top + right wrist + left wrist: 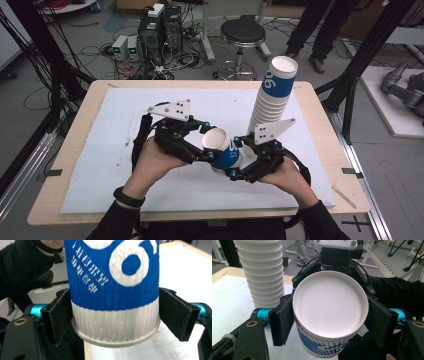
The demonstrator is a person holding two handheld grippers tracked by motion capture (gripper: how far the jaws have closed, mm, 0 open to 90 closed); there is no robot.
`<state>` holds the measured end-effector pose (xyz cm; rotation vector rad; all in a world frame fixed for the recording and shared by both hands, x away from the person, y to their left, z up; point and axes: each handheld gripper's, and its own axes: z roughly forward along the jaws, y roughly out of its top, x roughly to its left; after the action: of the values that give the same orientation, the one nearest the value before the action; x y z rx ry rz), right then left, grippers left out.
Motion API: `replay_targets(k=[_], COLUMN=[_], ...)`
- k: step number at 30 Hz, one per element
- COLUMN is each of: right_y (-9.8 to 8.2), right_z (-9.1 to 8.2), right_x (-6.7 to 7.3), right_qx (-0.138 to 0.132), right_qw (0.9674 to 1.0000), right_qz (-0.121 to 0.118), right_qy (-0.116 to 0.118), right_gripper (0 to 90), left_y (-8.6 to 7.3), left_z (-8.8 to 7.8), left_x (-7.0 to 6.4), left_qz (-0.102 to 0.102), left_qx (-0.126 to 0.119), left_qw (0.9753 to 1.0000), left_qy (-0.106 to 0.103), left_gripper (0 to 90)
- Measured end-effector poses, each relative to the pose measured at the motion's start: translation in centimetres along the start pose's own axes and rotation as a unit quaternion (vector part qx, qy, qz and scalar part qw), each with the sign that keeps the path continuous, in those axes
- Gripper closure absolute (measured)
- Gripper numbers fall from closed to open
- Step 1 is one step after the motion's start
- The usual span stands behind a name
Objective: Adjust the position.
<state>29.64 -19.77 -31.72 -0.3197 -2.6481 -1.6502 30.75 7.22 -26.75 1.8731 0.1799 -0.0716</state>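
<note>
A blue-and-white paper cup (223, 151) (329, 307) (112, 290) hangs on its side above the white mat (115, 165), its mouth toward my left hand. My left gripper (207, 143) (329, 320) is shut on the cup's rim, one pad pressing on each side. My right gripper (235, 159) (115, 317) comes from the other side. Its pads flank the cup's white base without squeezing it, so it is open. A tall leaning stack of white ribbed cups (270, 105) (263, 272) with a blue one on top stands just behind my right hand.
The mat covers most of a wooden table (332, 155). Behind the table, on the floor, are a round stool (243, 34), computer boxes with cables (160, 30) and a standing person's legs (320, 30). Black frame posts rise at both sides.
</note>
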Motion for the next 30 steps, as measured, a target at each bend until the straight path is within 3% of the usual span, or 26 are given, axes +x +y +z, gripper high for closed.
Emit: replay_targets(k=[6,11,17,21,23,26,30], right_y=[0.1,0.3,0.3,0.3,0.3,0.3,0.3], right_z=[-1.0,-1.4,-2.0,-2.3,-2.4,-2.5,-2.3], right_x=[-0.2,0.0,0.1,0.2,0.2,0.2,0.2], right_qx=[-0.039,-0.067,-0.104,-0.135,-0.150,-0.168,-0.166], right_qw=[0.9992,0.9975,0.9942,0.9904,0.9883,0.9853,0.9856], right_qz=[0.006,0.005,0.009,0.016,0.022,0.024,0.024], right_qy=[-0.007,-0.022,-0.028,-0.021,-0.018,-0.021,-0.021], right_gripper=[15.8,15.5,13.8,13.8,13.6,13.5,13.4], left_y=[-0.1,-0.1,-0.1,-0.3,-0.5,-0.6,-0.6], left_z=[-0.7,-1.3,-2.3,-2.5,-2.4,-2.1,-1.7], left_x=[0.1,0.1,0.0,-0.1,0.0,0.1,0.0], left_qz=[0.001,0.005,0.013,0.006,0.004,0.002,0.008], left_qx=[-0.034,-0.073,-0.131,-0.172,-0.179,-0.178,-0.179], left_qw=[0.9994,0.9973,0.9912,0.9851,0.9838,0.9841,0.9839], left_qy=[0.003,0.009,0.010,0.005,0.003,0.001,0.000], left_gripper=[29.1,29.1,29.1,29.1,29.1,29.1,29.2])
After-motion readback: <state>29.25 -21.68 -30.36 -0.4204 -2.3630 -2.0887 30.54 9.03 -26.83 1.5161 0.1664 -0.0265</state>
